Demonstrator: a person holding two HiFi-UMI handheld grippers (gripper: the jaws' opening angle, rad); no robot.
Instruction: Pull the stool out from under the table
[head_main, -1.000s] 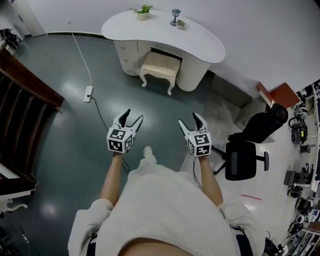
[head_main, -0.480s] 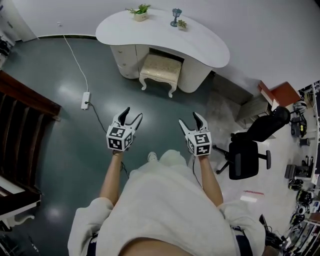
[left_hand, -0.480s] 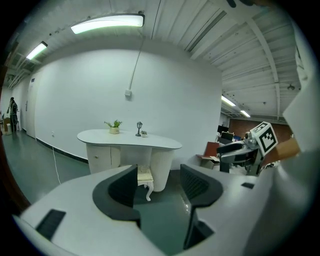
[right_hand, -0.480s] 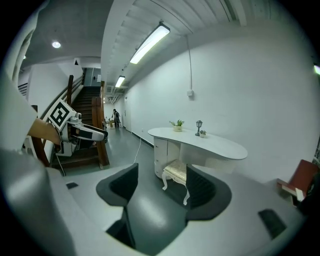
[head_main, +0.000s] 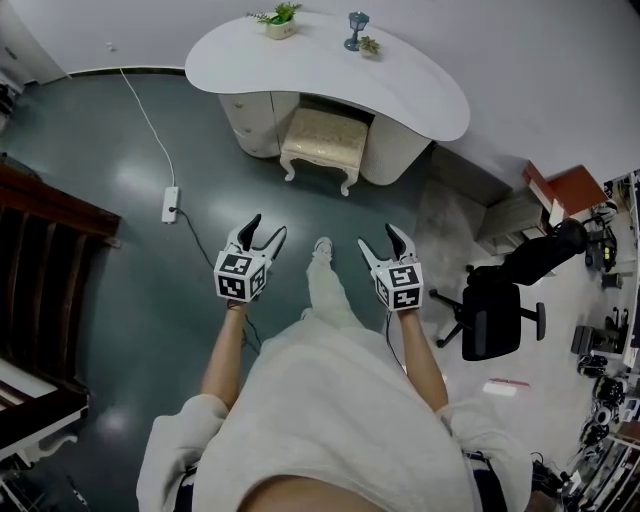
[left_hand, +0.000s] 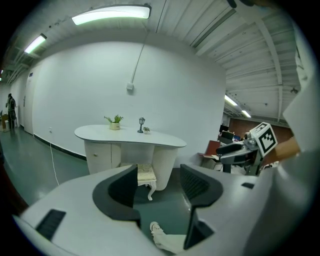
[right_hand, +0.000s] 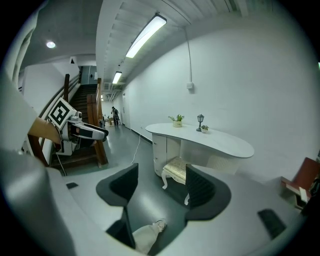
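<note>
Cream cushioned stool (head_main: 320, 137), curved white legs, tucked under desk (head_main: 420, 85). Left gripper (head_main: 258, 238), right gripper (head_main: 385, 243): fingers apart, empty.

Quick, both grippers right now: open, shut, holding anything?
Left gripper: open, holding nothing, short of the stool.
Right gripper: open, holding nothing.

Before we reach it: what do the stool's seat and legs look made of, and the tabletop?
Stool seat: padded fabric, it seems; cream, faintly patterned, matte.
Stool legs: curved, painted off-white; probably wood, could be moulded.
Tabletop: smooth white with a soft sheen; likely painted or laminated board, I cannot tell which.
</note>
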